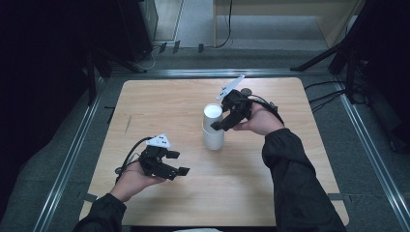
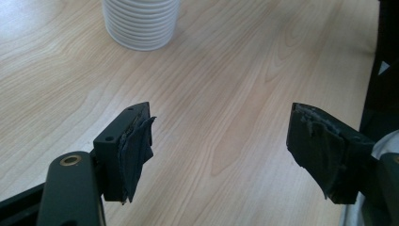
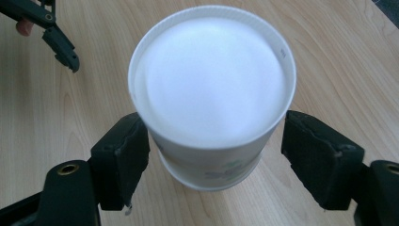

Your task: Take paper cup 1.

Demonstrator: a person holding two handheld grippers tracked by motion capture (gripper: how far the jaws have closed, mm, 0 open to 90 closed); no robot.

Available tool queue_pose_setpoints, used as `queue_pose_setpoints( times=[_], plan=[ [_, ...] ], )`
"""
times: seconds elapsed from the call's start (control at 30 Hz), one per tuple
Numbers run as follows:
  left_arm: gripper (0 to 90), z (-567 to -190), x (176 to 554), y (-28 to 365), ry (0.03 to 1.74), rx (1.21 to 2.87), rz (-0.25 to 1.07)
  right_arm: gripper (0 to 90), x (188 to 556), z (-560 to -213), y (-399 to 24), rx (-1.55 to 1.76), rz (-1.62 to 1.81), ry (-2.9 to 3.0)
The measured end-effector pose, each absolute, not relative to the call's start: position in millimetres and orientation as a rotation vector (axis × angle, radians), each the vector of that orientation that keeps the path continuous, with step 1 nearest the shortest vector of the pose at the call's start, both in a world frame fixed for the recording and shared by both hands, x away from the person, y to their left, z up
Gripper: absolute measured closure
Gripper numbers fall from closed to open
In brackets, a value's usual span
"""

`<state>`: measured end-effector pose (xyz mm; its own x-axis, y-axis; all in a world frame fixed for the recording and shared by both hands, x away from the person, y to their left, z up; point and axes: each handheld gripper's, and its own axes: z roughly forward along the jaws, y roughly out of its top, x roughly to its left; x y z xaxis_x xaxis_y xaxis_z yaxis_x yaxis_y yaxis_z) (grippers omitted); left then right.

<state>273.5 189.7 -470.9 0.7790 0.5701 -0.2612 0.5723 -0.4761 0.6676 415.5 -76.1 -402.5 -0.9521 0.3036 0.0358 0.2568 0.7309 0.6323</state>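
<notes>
High view: white cup stack [image 1: 212,129] stands mid-bench [image 1: 159,101].
Right tongs [image 1: 223,123] straddle its top cup, jaws either side, not visibly clamped; left tongs [image 1: 178,163] hang open, near-left, holding nothing.

A stack of cups [image 1: 213,128] is set upright near the centre of the table [image 1: 159,99]. The right gripper [image 1: 227,120] is placed just right of it, the left gripper [image 1: 175,164] nearer the front-left.
</notes>
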Motion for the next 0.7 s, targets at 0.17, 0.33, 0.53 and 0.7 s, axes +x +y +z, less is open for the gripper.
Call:
queue_pose_setpoints(
  times=[0.17,0.33,0.53,0.7],
  plan=[
    [22.9,-468.8,273.1,191.8,0.845,2.167,-0.006,24.2,418.2,-398.3,-68.4,0.44,1.05,2.86],
    [22.5,-470.0,273.5,193.0,0.85,2.174,-0.007,26.3,416.9,-396.0,-64.5,0.431,1.054,2.852],
    [16.7,-470.6,273.4,190.5,0.852,2.181,-0.012,30.5,416.8,-394.7,-63.7,0.439,1.031,2.853],
    [16.3,-471.3,273.4,189.0,0.846,2.187,-0.013,31.3,416.4,-392.6,-64.2,0.444,1.028,2.851]
  ],
)
